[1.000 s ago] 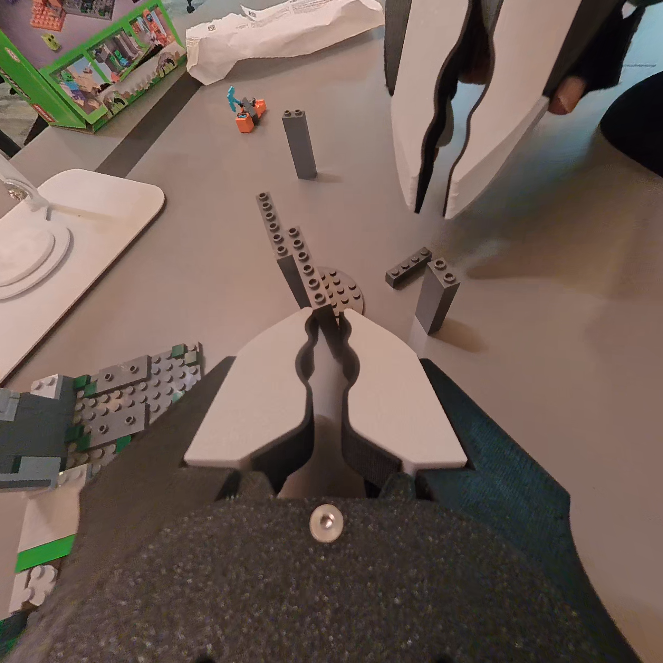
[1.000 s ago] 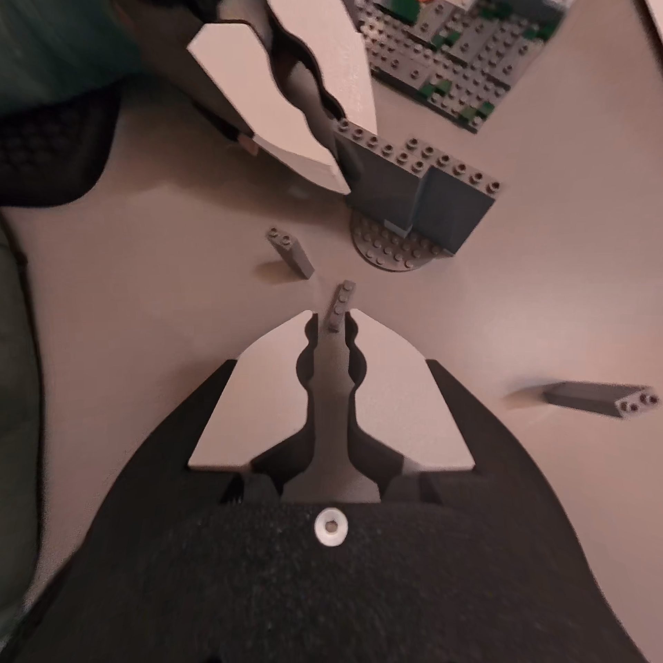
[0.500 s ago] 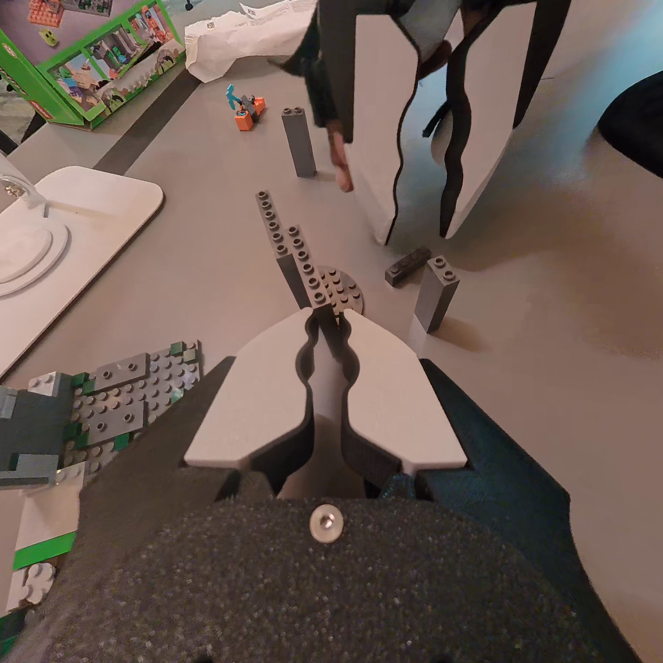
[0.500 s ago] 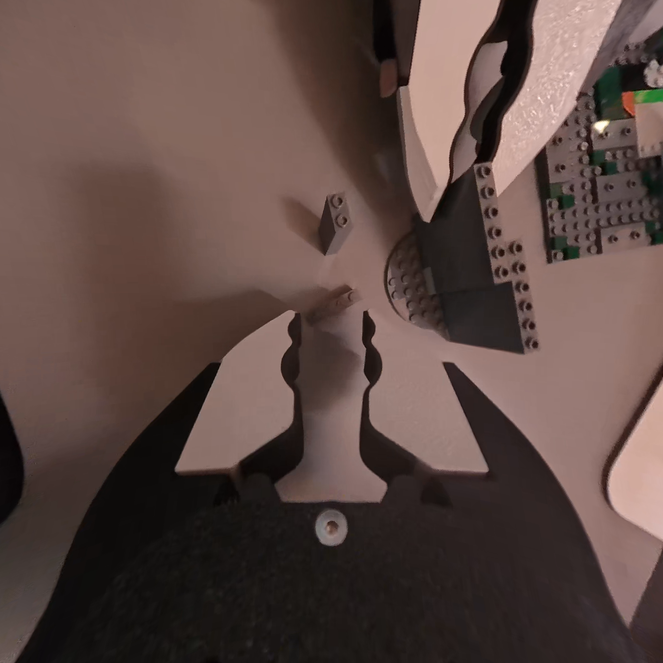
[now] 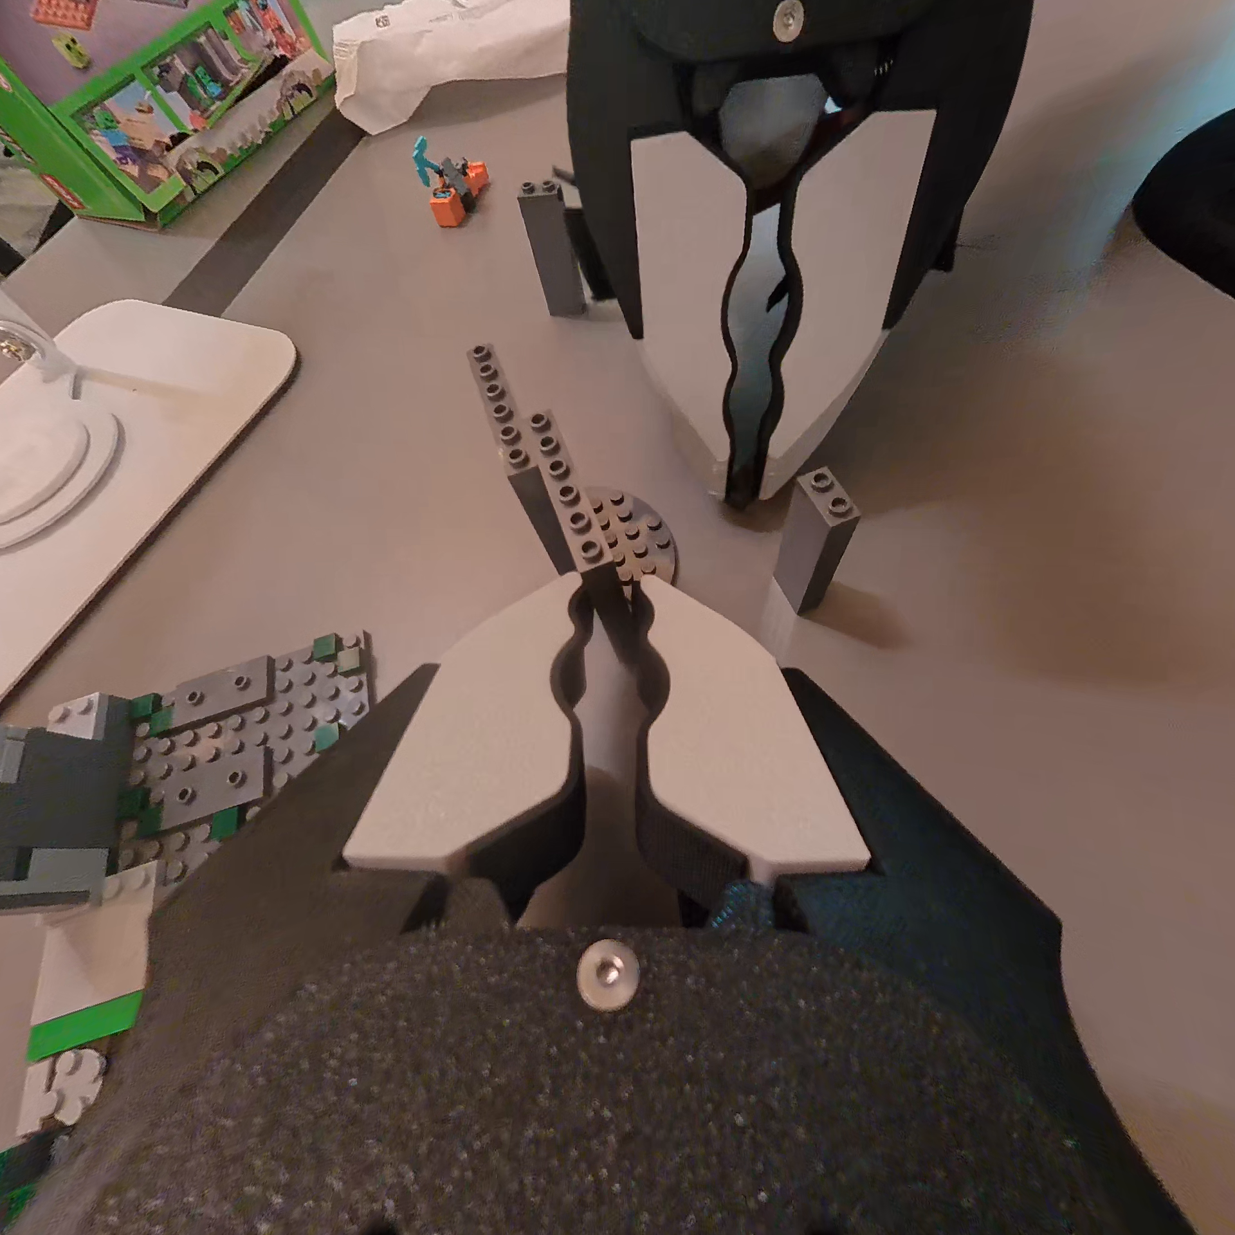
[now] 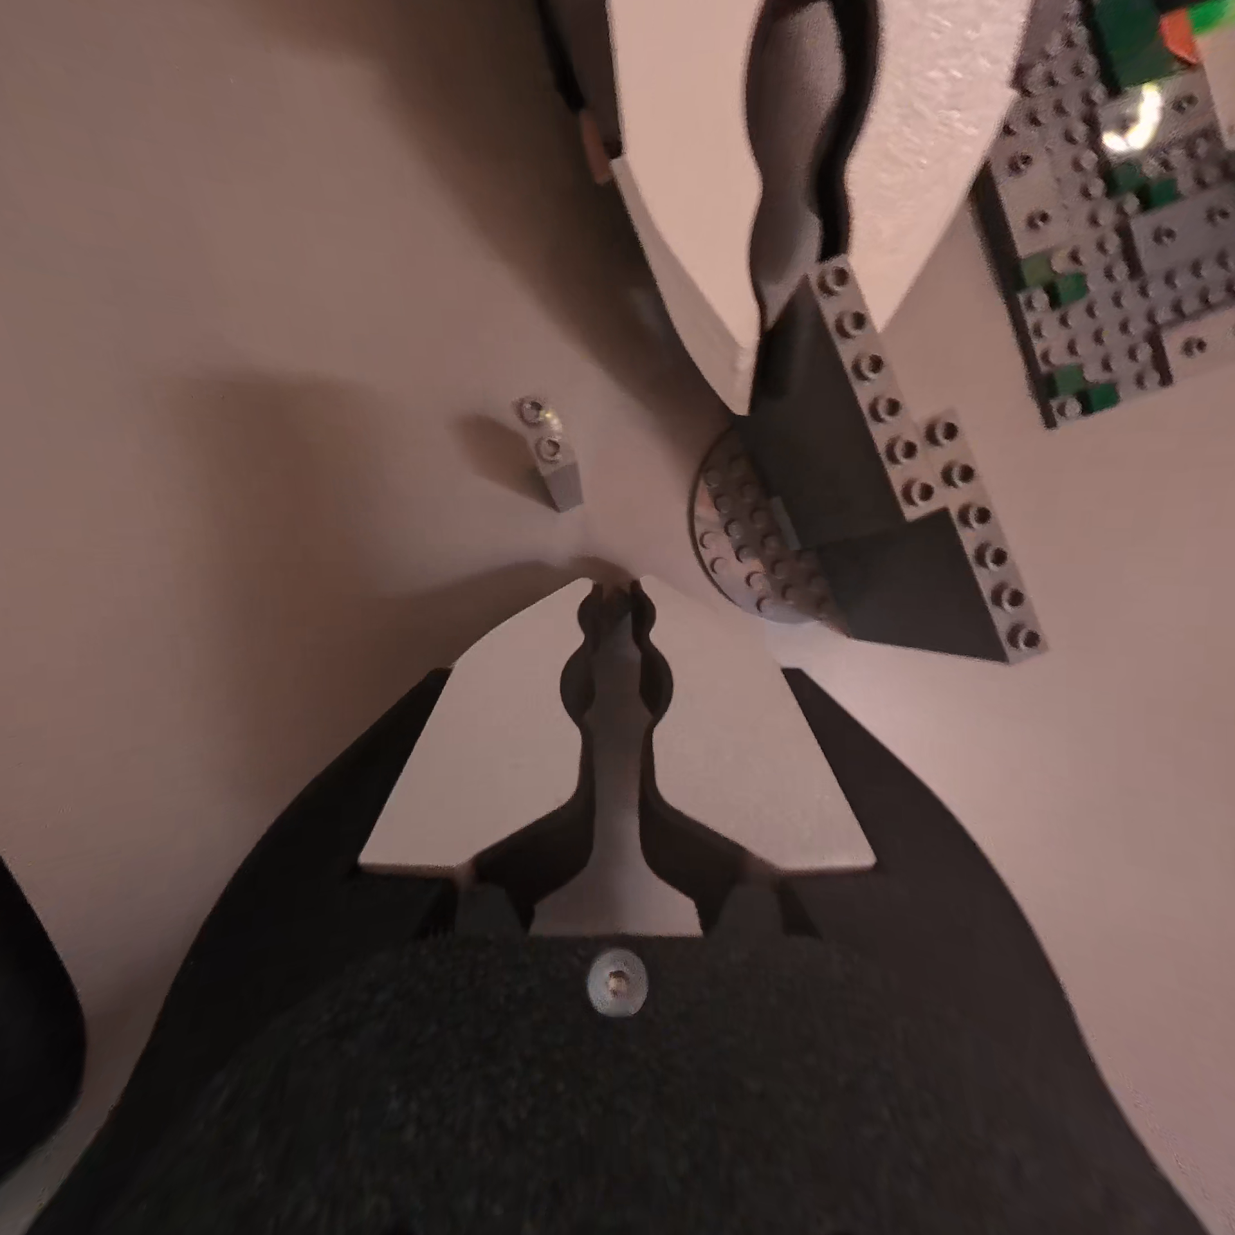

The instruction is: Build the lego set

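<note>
Left of the round plate (image 5: 635,534) lies the grey-green base build (image 5: 220,742). On the plate stands the dark wall assembly (image 5: 534,468), clamped by the left hand-held gripper (image 5: 609,588). Right of it, the right hand-held gripper (image 6: 615,588) has dropped to the table (image 5: 1002,601) and closed on the small flat brick (image 6: 611,591) — picked, ready to fit.

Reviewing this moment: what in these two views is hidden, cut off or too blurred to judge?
- Small dark plate: left wrist view, right gripper covers it; right wrist view, a blurred sliver at the fingertips.
- Wall assembly: base hidden between the left gripper fingers.
- Baseplate build: cut off by the right wrist view's edge.
- Set box: cropped at the left wrist view's corner.
</note>
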{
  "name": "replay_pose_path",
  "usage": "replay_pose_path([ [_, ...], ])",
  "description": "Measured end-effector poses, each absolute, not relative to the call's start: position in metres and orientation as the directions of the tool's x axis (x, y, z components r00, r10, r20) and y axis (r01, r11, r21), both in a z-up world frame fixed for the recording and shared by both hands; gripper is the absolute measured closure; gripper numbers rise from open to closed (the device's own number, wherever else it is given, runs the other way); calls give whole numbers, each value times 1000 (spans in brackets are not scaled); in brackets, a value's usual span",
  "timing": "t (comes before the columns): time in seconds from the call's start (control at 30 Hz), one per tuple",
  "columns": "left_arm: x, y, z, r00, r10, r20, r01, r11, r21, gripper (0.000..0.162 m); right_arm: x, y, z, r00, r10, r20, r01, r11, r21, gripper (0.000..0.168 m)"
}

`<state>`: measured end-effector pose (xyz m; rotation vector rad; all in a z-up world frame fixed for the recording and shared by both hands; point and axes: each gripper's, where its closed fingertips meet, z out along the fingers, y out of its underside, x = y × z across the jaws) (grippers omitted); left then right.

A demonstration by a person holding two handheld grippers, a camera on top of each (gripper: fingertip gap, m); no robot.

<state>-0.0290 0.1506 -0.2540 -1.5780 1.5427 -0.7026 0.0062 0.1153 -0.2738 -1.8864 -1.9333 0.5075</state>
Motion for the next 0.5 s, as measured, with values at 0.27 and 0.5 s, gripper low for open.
replay_pose_path([
  [0.27,-29,151,-256,112,-982,-155,-557,67,-828,152,24,133,-275,494,868,-56,733,-450,-510,168],
  [0.5,-28,149,-255,109,-982,-156,-553,70,-830,151,17,146,-240,566,823,-51,527,-409,-745,162],
])
